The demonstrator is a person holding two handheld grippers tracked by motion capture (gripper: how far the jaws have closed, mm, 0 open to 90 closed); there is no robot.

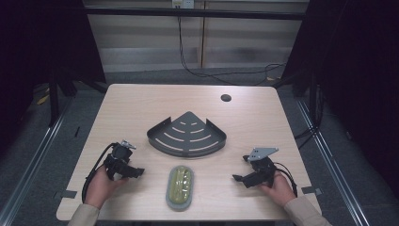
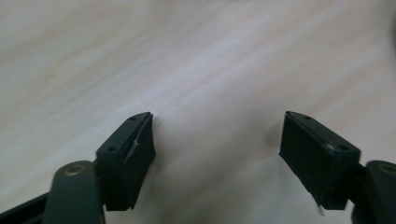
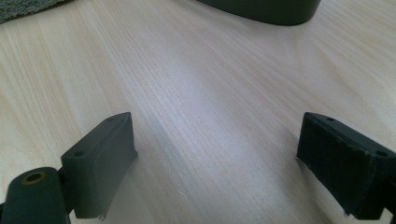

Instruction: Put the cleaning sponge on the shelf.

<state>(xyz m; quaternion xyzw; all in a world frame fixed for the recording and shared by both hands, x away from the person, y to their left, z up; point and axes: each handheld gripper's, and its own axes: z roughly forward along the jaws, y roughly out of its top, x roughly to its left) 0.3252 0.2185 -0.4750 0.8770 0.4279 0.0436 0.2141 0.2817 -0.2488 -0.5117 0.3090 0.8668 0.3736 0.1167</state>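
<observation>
Resting on table [image 1: 141, 101]: one corner rack [image 1: 187, 135] | one oval dish [image 1: 180, 187] | left gripper [image 1: 136, 173], right gripper [image 1: 238, 178] gaping, empty

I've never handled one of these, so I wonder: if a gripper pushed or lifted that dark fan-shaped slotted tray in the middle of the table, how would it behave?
The corner tray looks like rigid sheet metal, so it probably keeps its shape. It sits flat and low, so it would likely slide on the smooth table rather than tip or roll. Its thin upright rim seems the easiest place to pinch.
</observation>
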